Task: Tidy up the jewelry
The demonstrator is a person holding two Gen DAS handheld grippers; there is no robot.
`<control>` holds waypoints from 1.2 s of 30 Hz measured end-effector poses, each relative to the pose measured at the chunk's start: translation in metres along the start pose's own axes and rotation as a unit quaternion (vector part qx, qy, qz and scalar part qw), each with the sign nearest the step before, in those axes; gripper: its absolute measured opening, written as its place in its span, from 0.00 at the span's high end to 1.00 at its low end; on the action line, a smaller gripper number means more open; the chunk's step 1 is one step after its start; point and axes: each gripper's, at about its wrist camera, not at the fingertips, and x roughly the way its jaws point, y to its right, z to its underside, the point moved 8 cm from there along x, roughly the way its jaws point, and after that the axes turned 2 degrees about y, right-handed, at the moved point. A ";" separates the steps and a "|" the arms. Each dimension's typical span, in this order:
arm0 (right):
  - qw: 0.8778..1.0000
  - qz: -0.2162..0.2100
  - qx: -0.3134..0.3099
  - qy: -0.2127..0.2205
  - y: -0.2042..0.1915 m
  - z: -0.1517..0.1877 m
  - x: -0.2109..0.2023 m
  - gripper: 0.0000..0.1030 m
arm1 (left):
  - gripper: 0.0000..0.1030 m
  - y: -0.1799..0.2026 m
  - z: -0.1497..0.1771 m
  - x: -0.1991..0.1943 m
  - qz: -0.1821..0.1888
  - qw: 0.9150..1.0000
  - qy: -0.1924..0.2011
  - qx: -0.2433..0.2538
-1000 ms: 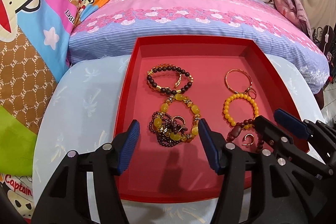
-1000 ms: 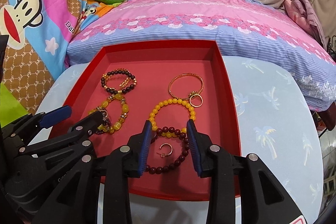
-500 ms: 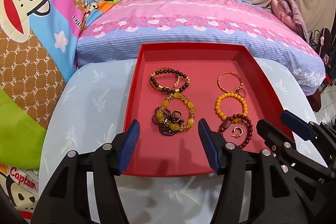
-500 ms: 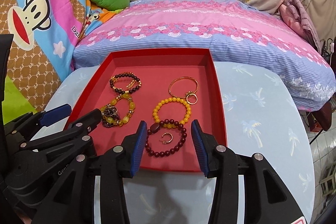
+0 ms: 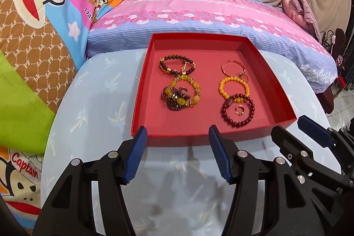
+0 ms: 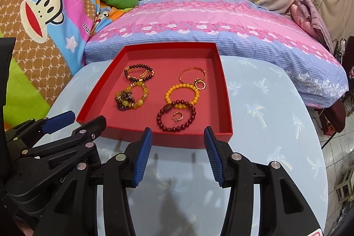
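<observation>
- A shallow red cardboard tray (image 5: 141, 90) sat on a pale blue table with a palm-tree print (image 5: 93, 103), and every position below is given relative to that tray.
- Inside the tray, the jewelry lay in two rough columns.
- The column by the tray's left wall held a dark brown and gold beaded bracelet (image 5: 177, 64) toward the far wall, and nearer the front a chunky yellow-stone bracelet (image 5: 188, 92) tangled with a small dark garnet-coloured bead strand (image 5: 171, 102).
- The column toward the right wall held a thin gold bangle (image 5: 233, 68) with a small gold ring (image 5: 244, 78) touching it, then a yellow beaded bracelet (image 5: 233, 87), then a dark red beaded bracelet (image 5: 237, 111) overlapping it, with a small open gold hoop (image 5: 239, 110) lying inside the red loop.
- The left gripper (image 5: 177, 155) hovered just outside the tray's front wall, its jaws spread apart and holding nothing.
- The right gripper (image 6: 178, 153) hovered outside the same front wall, nearer the right corner, jaws likewise spread and empty.
- Judging by this, the sorting looked nearly or wholly finished: all visible pieces were in the tray, none on the table. The tangled cluster on the left might be what remained.
- How many strands made up that tangle was hard to make out.
- Each camera's own gripper hid the table near the viewer.
</observation>
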 end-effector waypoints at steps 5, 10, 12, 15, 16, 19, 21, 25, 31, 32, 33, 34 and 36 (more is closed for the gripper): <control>1.000 0.008 -0.005 -0.003 0.000 0.011 -0.007 0.46 | 0.47 -0.001 0.013 -0.008 -0.004 1.000 -0.003 0.002; 1.000 0.018 -0.004 -0.004 0.003 0.021 -0.015 0.36 | 0.41 -0.005 0.023 -0.014 -0.011 1.000 -0.005 0.001; 1.000 0.021 -0.002 -0.004 0.005 0.024 -0.017 0.32 | 0.37 -0.007 0.026 -0.016 -0.017 1.000 -0.003 0.002; 1.000 0.021 -0.001 -0.005 0.008 0.029 -0.020 0.27 | 0.34 -0.010 0.030 -0.020 -0.020 1.000 -0.004 0.000; 1.000 0.023 -0.002 -0.006 0.007 0.030 -0.020 0.26 | 0.33 -0.010 0.032 -0.021 -0.022 1.000 -0.005 0.000; 1.000 0.029 -0.006 -0.006 0.008 0.033 -0.023 0.24 | 0.27 -0.011 0.036 -0.023 -0.028 1.000 -0.007 0.000; 0.999 0.032 -0.006 -0.005 0.009 0.035 -0.025 0.22 | 0.23 -0.013 0.039 -0.025 -0.030 1.000 -0.007 -0.003; 0.999 0.036 -0.003 -0.005 0.011 0.040 -0.029 0.19 | 0.14 -0.017 0.043 -0.028 -0.038 0.999 -0.006 -0.009; 0.999 0.045 -0.009 -0.009 0.011 0.047 -0.032 0.18 | 0.11 -0.020 0.052 -0.029 -0.042 0.999 -0.010 -0.013; 0.999 0.046 -0.009 -0.009 0.011 0.047 -0.032 0.18 | 0.11 -0.021 0.053 -0.029 -0.042 0.999 -0.011 -0.014; 0.999 0.046 -0.009 -0.010 0.011 0.048 -0.033 0.18 | 0.11 -0.021 0.054 -0.030 -0.042 0.999 -0.012 -0.015; 0.999 0.045 -0.010 -0.010 0.011 0.048 -0.033 0.18 | 0.11 -0.022 0.055 -0.030 -0.042 0.999 -0.012 -0.015; 0.999 0.045 -0.009 -0.010 0.010 0.048 -0.033 0.18 | 0.11 -0.022 0.057 -0.032 -0.042 0.999 -0.012 -0.017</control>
